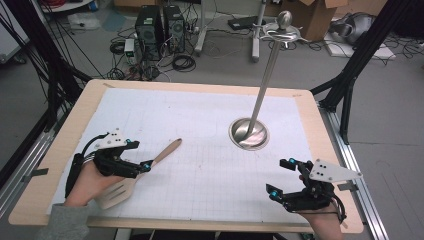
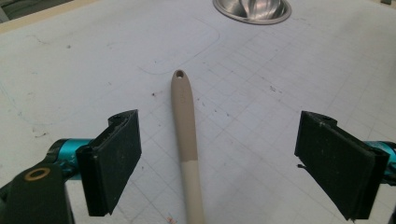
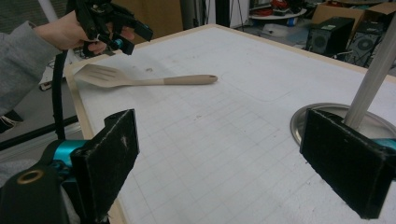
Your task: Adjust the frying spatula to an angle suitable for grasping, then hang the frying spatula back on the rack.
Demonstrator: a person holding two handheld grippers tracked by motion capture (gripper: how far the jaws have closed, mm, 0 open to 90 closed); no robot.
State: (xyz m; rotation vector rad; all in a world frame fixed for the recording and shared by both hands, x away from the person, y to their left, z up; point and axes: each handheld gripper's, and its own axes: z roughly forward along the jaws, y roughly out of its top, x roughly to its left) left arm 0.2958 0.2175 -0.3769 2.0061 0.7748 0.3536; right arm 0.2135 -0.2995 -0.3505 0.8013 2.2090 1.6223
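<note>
A beige slotted spatula (image 1: 165,152) lies flat on the white gridded mat, its handle pointing toward the far right. My left gripper (image 1: 140,155) hovers over its near part, held by a hand in a grey sleeve. In the left gripper view the handle (image 2: 184,121) runs between the wide-apart jaws of the left gripper (image 2: 224,154), and neither pad touches it. My right gripper (image 1: 278,176) stands open near the front right edge with nothing between its jaws. The right gripper view, past its own gripper (image 3: 219,154), shows the spatula (image 3: 140,80) lying flat and the left gripper (image 3: 126,32) raised above it.
A metal stand with a round dished base (image 1: 248,134) and a tall pole (image 1: 267,75) rises from the mat's right half. The wooden table edge (image 1: 200,224) frames the mat. Computer towers (image 1: 150,30), cables and boxes sit on the floor beyond.
</note>
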